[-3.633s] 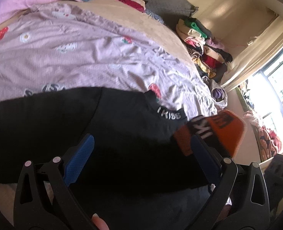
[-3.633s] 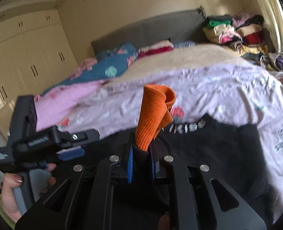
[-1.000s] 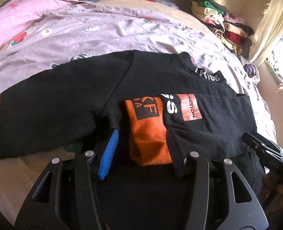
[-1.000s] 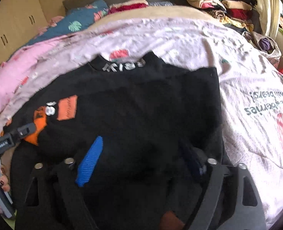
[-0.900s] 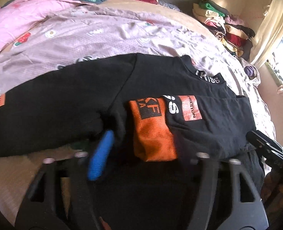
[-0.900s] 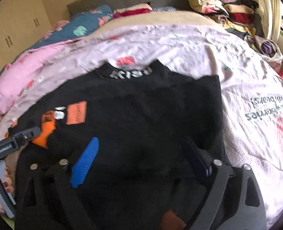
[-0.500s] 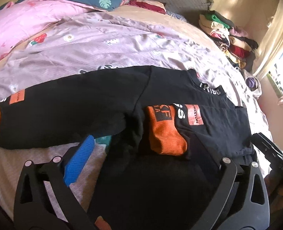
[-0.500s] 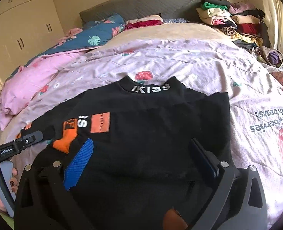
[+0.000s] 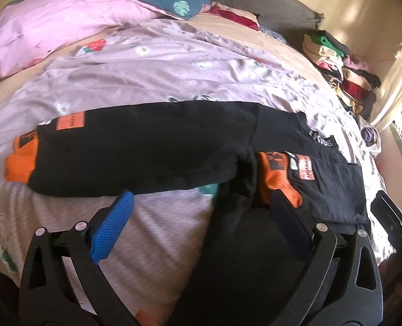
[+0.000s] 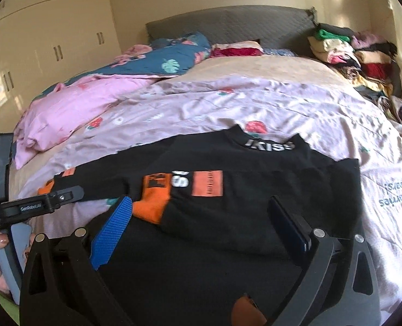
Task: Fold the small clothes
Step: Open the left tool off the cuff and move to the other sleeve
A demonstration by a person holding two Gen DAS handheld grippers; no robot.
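A black long-sleeved top [image 9: 152, 146] [image 10: 255, 190] with orange cuffs lies flat on the bed. Its right sleeve is folded across the chest, orange cuff [image 10: 153, 201] [image 9: 278, 179] on the body. Its left sleeve lies stretched out to the left, ending in an orange cuff [image 9: 21, 157]. My left gripper [image 9: 201, 222] is open and empty, above the bed's near edge below the stretched sleeve. My right gripper [image 10: 201, 225] is open and empty, above the lower part of the top.
A lilac printed bedsheet [image 9: 160, 68] covers the bed. A pink duvet [image 9: 51, 24] and a blue leaf-print pillow [image 10: 173, 54] lie at the far left. A stack of folded clothes [image 10: 350, 51] stands at the far right by the grey headboard [image 10: 228, 24]. Wardrobes [image 10: 51, 40] stand at left.
Both grippers have pulled back and up from the top. The left gripper has swung left, so the stretched sleeve and its cuff now show. The right one let go of the cuff earlier.
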